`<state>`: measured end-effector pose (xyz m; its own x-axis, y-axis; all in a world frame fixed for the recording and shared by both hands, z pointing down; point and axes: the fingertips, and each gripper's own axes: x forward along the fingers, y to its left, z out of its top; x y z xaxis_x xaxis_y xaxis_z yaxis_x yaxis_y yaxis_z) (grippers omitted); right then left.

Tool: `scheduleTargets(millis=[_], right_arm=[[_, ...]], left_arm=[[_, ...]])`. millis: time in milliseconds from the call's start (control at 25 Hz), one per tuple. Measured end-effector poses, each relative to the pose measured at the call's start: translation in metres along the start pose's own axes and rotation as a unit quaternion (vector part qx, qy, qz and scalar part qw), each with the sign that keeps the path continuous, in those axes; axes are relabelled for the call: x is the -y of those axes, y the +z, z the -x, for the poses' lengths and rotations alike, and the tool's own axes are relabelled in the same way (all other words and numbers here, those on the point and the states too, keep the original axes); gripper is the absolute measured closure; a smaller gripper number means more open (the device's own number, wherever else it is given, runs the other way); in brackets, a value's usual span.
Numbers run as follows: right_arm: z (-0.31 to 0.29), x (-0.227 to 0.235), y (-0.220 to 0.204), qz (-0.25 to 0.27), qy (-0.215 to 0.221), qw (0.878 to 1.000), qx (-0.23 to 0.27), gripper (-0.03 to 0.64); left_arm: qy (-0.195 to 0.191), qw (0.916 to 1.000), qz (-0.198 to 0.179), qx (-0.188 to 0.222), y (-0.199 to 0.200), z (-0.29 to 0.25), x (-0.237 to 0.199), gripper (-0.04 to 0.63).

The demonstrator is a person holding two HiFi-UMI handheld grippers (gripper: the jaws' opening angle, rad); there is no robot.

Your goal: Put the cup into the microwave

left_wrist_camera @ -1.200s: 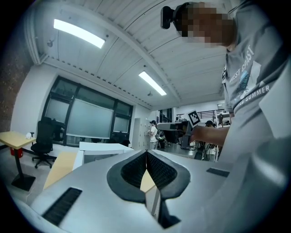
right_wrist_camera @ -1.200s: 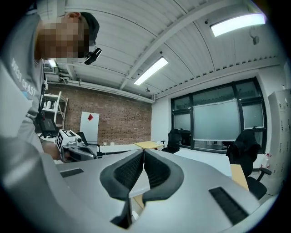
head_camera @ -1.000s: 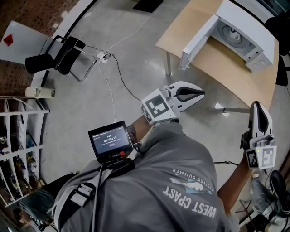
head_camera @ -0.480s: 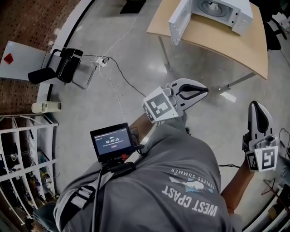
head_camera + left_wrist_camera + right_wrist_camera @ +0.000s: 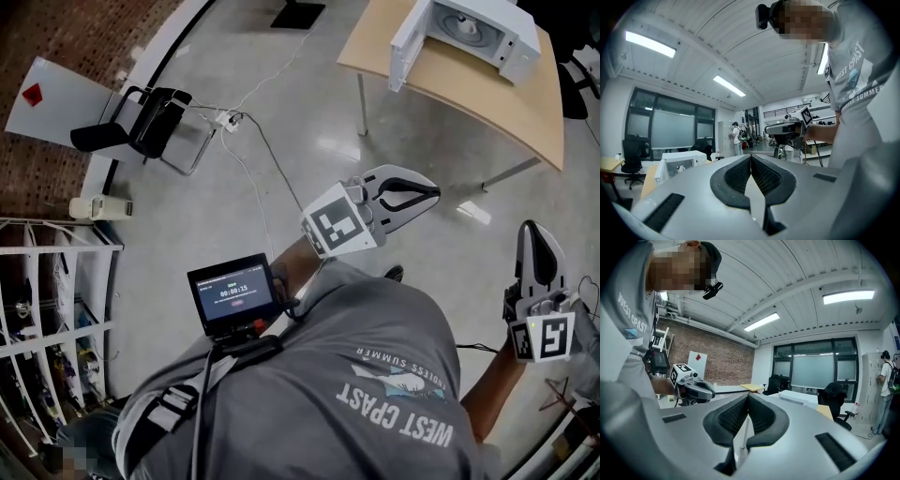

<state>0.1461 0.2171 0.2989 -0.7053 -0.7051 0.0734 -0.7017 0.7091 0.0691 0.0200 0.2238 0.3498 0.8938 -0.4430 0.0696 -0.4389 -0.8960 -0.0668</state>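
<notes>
Wooden surface (image 5: 469,98) at upper right carries the open microwave (image 5: 483,30); I see no cup yet, left gripper (image 5: 429,193) and right gripper (image 5: 532,232) fingers closed, empty.

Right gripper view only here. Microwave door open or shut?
Observer: Open. Head view shows the microwave on the wooden table, its door swung out.
Operator: Anything inside?
Observer: Only the turntable shows; nothing else visible in there.
Operator: Is the left hand-held gripper carrying anything?
Observer: No. The left gripper view shows its jaws together, nothing between them.
</notes>
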Motion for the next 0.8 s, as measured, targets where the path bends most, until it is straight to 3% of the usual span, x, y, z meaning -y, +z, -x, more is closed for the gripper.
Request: scheduleTargets(millis=[200, 480, 800], right_arm=[[-0.025, -0.043, 0.008, -0.01, -0.02, 1.0, -0.009, 0.598], [-0.094, -0.148, 0.044, 0.012, -0.028, 0.999, -0.028, 0.598], [-0.064, -0.155, 0.016, 0.022, -0.057, 0.998, -0.035, 0.598]], left_arm=[[-0.008, 0.9999, 0.006, 0.006, -0.004, 0.053, -0.008, 0.575], [-0.005, 0.9993, 0.029, 0.024, -0.001, 0.167, -0.044, 0.575], [-0.026, 0.9991, 0.018, 0.028, -0.015, 0.168, -0.022, 0.575]])
